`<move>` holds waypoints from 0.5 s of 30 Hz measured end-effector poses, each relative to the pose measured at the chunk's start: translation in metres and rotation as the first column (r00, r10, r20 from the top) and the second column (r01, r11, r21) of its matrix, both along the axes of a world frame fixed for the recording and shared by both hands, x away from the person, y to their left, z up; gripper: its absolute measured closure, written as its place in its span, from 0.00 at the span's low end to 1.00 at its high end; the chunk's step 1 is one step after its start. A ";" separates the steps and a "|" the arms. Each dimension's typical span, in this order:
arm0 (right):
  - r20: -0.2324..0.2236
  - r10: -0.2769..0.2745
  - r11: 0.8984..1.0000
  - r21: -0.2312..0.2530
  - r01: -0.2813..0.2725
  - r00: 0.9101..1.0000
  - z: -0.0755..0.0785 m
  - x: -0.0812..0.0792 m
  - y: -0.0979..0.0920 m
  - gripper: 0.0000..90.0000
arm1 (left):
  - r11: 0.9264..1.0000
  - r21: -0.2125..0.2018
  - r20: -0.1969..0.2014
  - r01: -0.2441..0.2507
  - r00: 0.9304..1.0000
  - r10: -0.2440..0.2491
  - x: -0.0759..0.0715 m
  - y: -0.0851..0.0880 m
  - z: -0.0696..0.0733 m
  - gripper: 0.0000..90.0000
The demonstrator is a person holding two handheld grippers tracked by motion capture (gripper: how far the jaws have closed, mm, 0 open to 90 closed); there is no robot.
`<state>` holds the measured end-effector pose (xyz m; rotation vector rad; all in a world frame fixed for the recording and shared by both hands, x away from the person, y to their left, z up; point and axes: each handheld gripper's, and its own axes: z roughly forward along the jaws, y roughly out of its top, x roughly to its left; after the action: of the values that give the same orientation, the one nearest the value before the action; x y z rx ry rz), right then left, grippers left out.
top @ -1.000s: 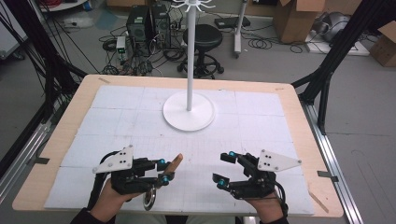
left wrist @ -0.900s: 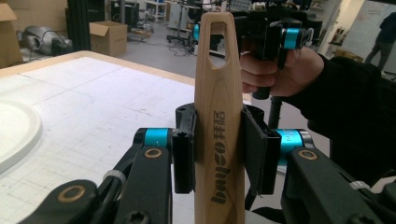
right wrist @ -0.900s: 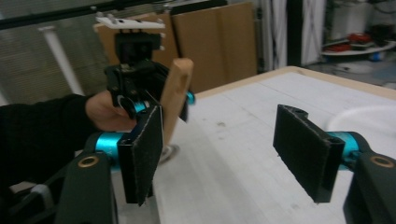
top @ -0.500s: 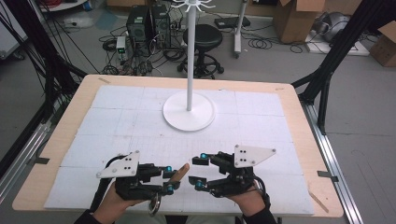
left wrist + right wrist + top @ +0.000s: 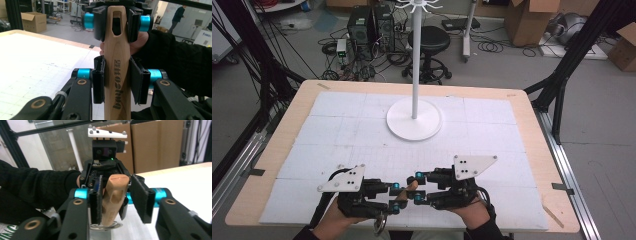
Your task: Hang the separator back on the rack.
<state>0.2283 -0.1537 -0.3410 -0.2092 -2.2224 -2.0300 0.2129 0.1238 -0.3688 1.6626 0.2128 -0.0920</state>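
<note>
High view | one wooden handle [image 5: 412, 186] | left gripper [image 5: 394, 200] pinches it | right gripper [image 5: 418, 186] spread around it

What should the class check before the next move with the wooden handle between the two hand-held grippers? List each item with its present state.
1. Left hand-held gripper clamps the wooden handle: ok.
2. The handle's slotted end lies between the jaws of the right hand-held gripper: ok.
3. Right jaws closed on the handle: not ok, a gap shows beside one pad.
4. White stand stands apart from both grippers: ok.
5. What sits at the handle's other end: cannot tell.
</note>
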 end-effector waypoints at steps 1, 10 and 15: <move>0.000 0.000 1.000 0.000 0.000 1.000 0.000 0.000 0.000 0.75 | 1.000 -0.005 0.000 0.003 1.000 -0.003 0.000 0.001 0.000 0.75; -0.037 0.001 1.000 0.021 -0.001 0.999 0.002 -0.001 0.003 0.78 | 1.000 -0.017 -0.007 0.018 1.000 -0.018 0.002 0.003 0.001 0.75; -0.075 -0.042 0.999 -0.026 0.041 0.996 0.008 -0.004 0.009 0.78 | 0.999 -0.035 -0.027 0.025 0.999 -0.026 0.004 0.005 -0.002 0.74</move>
<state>0.2246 -0.1449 -0.3329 -0.3317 -2.2159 -1.9817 0.2166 0.1285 -0.3705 1.6309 0.2093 -0.1369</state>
